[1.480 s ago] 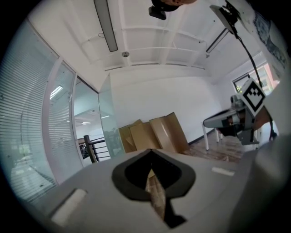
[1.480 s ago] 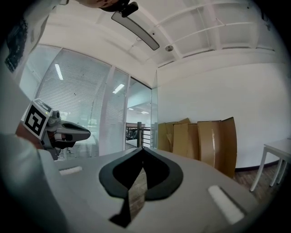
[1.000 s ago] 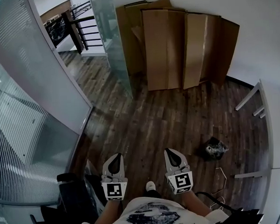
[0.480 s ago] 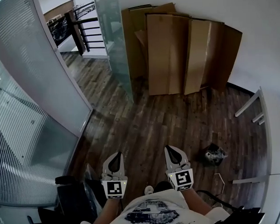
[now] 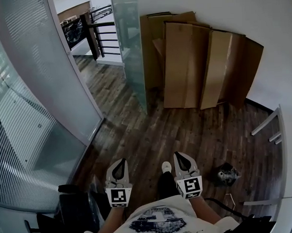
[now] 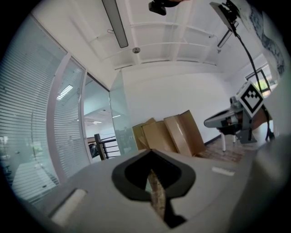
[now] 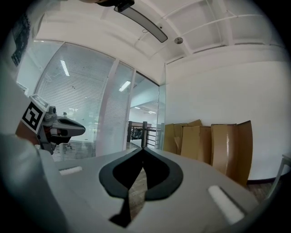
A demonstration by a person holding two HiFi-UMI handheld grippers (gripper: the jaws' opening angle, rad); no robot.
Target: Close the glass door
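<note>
Glass door [image 5: 132, 47] upright, open, edge-on ahead; left tongs [image 5: 120, 163] and right tongs [image 5: 180, 156] clenched, empty.

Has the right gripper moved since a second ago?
Yes: the right gripper has advanced toward the leaning cardboard; the dark bag now lies level with it, not ahead.

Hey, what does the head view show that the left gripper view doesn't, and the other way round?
Only the head view shows the person's white shoe and a dark crumpled thing lying on the floor. Only the left gripper view shows the ceiling with its long light bar. Both show the leaning cardboard sheets, the glass door and the black railing beyond it.
</note>
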